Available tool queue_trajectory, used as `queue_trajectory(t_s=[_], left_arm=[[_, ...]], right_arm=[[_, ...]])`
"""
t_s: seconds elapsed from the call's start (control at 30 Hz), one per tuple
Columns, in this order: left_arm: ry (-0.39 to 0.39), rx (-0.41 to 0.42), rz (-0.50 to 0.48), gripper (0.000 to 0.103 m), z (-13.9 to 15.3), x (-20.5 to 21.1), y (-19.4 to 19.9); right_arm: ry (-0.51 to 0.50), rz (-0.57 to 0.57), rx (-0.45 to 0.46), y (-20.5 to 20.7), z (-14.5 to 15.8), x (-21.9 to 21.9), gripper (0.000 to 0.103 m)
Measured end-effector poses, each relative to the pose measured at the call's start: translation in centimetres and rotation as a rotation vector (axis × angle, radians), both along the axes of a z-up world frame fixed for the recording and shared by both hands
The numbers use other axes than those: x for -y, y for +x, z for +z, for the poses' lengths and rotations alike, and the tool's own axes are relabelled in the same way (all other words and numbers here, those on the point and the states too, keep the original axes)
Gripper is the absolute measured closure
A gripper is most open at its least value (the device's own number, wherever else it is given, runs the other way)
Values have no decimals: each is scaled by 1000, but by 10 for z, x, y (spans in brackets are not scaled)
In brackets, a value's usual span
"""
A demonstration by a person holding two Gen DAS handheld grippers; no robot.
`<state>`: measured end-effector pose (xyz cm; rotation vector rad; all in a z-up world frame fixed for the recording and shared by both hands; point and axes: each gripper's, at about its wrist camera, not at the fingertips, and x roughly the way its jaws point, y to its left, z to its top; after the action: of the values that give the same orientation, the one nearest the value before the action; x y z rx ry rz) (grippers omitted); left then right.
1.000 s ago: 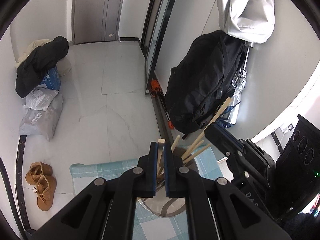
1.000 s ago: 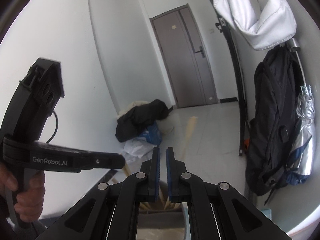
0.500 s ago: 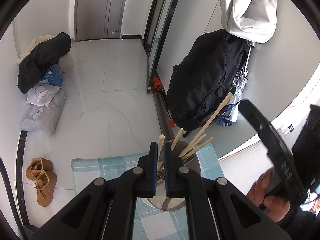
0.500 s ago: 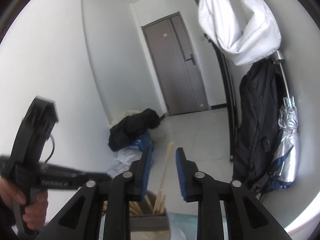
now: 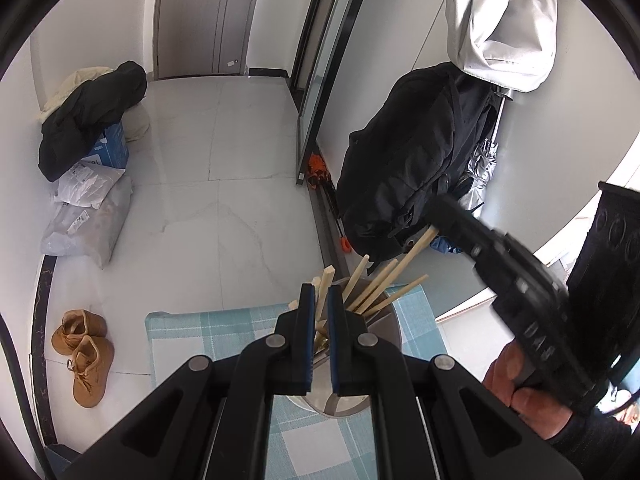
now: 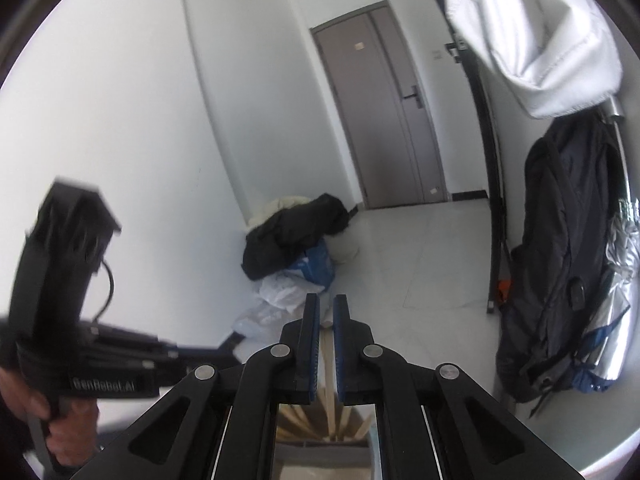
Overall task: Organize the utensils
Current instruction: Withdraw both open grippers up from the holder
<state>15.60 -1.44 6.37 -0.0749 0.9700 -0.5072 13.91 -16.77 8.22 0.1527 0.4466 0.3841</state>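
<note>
Several wooden chopsticks (image 5: 384, 280) stand fanned out in a metal holder cup (image 5: 390, 330) on a blue checked cloth (image 5: 208, 332). My left gripper (image 5: 319, 292) is above the cup, jaws nearly together around the upper end of one chopstick (image 5: 323, 286). My right gripper (image 5: 434, 220) reaches in from the right; its tip is at the top of the longest chopstick (image 5: 416, 250). In the right wrist view the right gripper (image 6: 327, 308) is closed on a chopstick (image 6: 330, 376) whose shaft runs down into the cup (image 6: 320, 456).
The cloth covers a small table with its far edge (image 5: 224, 314) near the cup. Beyond are white floor tiles, brown shoes (image 5: 84, 356), bags and clothes (image 5: 88, 136) at left, a black backpack (image 5: 412, 168) and a white jacket (image 5: 504, 24) hanging at right.
The right gripper opened half a second ago, dropped lower and has closed again on a chopstick. The left gripper has stayed above the cup, rising slightly.
</note>
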Motion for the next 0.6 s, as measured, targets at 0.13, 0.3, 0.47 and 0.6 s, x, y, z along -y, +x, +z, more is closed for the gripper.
queue_trajectory(t_s=[0.13, 0.3, 0.47, 0.6], left_arm=[[-8, -4, 10, 101, 0, -4, -3], [-16, -10, 29, 101, 4, -9, -11], [-25, 33, 54, 101, 17, -14, -27], [-29, 97, 81, 101, 33, -18, -49]], right_arm=[[-52, 14, -43, -5, -16, -8, 97], [-73, 13, -128, -7, -36, -8, 96], [-23, -8, -138, -28, -28, 4, 72], [17, -46, -80, -57, -14, 13, 52]])
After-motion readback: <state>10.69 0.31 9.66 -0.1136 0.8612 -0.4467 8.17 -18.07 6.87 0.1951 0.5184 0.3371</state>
